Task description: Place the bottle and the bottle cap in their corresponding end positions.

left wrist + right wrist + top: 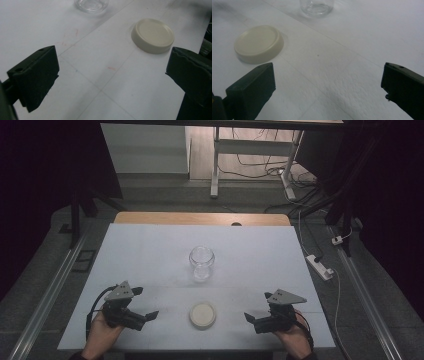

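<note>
Holding both tools low at the near edge of the white table (150, 250), you have the left gripper (142, 312) and the right gripper (255, 319) released, jaws spread wide with nothing between them; cream lid (202, 314) lies flat on the table between the two, touching neither; clear glass jar (201, 262) stands upright and uncapped beyond the lid, toward the table's middle; no brand, label or writing legible on lid or jar; faint reddish marks on the table surface in the left gripper view, too small to read; jar cut off at the top edge in both gripper views, base alone visible; surroundings of the table dark and hard to make out in the high view.
</note>
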### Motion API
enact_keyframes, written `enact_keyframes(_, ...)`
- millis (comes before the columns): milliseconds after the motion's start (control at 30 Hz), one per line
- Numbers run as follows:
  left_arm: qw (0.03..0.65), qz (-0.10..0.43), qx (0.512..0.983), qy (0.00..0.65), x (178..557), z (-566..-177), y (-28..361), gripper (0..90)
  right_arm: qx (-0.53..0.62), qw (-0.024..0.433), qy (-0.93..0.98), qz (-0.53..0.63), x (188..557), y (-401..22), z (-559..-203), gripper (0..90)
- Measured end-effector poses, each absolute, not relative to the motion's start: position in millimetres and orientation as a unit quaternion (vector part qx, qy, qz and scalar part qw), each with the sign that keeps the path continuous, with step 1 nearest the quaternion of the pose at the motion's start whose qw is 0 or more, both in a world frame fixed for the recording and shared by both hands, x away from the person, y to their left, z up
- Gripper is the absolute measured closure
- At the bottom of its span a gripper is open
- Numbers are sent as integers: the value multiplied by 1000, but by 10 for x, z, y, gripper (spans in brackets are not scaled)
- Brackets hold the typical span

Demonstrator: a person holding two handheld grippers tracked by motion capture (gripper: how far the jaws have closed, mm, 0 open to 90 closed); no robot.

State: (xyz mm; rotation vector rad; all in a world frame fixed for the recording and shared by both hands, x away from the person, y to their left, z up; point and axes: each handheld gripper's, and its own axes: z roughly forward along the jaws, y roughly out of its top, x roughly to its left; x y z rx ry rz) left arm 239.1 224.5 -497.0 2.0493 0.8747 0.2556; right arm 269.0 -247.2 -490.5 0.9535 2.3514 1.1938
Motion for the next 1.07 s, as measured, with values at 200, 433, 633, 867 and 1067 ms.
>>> enact_keyframes(200, 430, 106, 817, 369, 2256, -5014, 2372, 0, 358, 175, 816, 418, 2625, -2650, -4908, 0)
enact_keyframes(433, 418, 110, 812, 393, 2094, -5079, 2536, 0, 389, 183, 801, 416, 2552, -2860, -4905, 0)
enact_keyframes(633, 406, 115, 805, 416, 1971, -5135, 2672, 0, 414, 178, 793, 411, 2495, -2987, -4917, 0)
enact_keyframes(867, 373, 120, 812, 434, 1893, -5212, 2751, 0, 431, 163, 796, 393, 2428, -3062, -4962, 0)
enact_keyframes(1067, 356, 111, 816, 442, 1887, -5247, 2768, 0, 434, 157, 798, 387, 2414, -3073, -4966, 0)
